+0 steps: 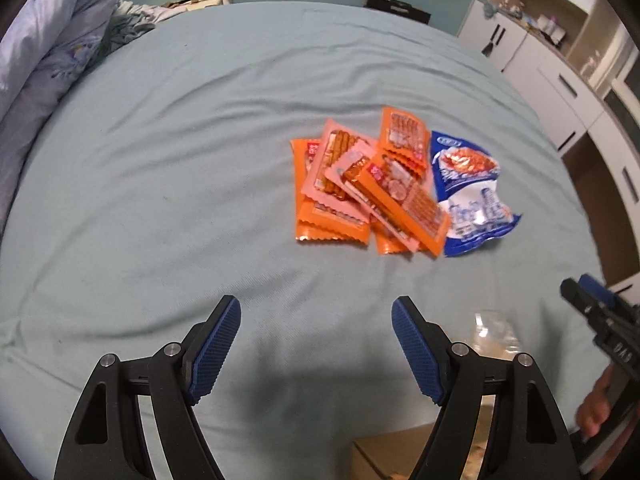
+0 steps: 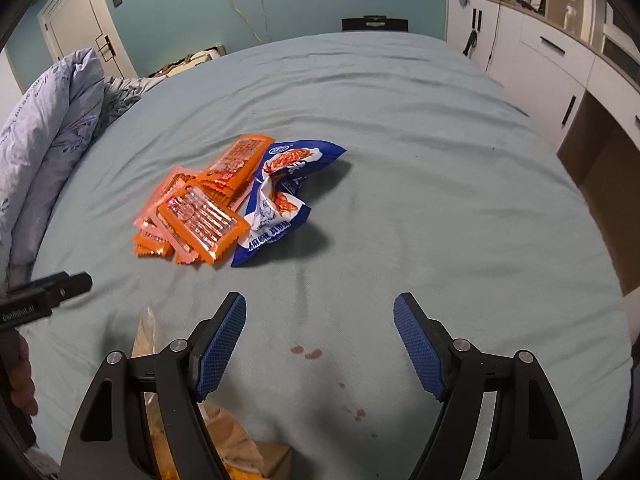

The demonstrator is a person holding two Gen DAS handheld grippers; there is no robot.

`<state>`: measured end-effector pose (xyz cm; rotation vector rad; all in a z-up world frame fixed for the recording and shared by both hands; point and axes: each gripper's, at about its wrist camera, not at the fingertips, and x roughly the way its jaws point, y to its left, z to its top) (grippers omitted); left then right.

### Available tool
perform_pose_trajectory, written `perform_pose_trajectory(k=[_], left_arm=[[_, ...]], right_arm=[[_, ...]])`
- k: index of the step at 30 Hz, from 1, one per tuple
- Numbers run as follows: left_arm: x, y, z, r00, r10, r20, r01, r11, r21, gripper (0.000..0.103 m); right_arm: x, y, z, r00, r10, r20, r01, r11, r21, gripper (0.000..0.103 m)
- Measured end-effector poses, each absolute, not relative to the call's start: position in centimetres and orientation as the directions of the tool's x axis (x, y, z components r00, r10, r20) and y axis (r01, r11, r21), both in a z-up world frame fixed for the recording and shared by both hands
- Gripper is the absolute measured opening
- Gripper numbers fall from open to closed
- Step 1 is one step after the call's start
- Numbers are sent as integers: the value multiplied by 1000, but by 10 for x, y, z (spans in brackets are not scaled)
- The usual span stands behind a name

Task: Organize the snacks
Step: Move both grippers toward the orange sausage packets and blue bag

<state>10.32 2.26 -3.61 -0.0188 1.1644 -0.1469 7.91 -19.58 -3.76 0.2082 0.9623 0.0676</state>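
Stains (image 2: 308, 353) only in right view; left tool (image 1: 316, 344), right tool (image 2: 320, 344) agape, empty.

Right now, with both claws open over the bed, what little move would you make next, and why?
Probably ease the right gripper forward toward the blue snack bag. Both grippers are open and empty, and the bag lies beside the orange packets, nearest its side.
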Motion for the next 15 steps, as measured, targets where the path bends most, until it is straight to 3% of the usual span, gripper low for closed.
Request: perform_pose_trajectory(k=[15], left_arm=[[160, -11, -83, 352, -86, -932, 177, 984, -24, 79]], right_arm=[[124, -200, -51, 572, 143, -808, 22, 982, 189, 76]])
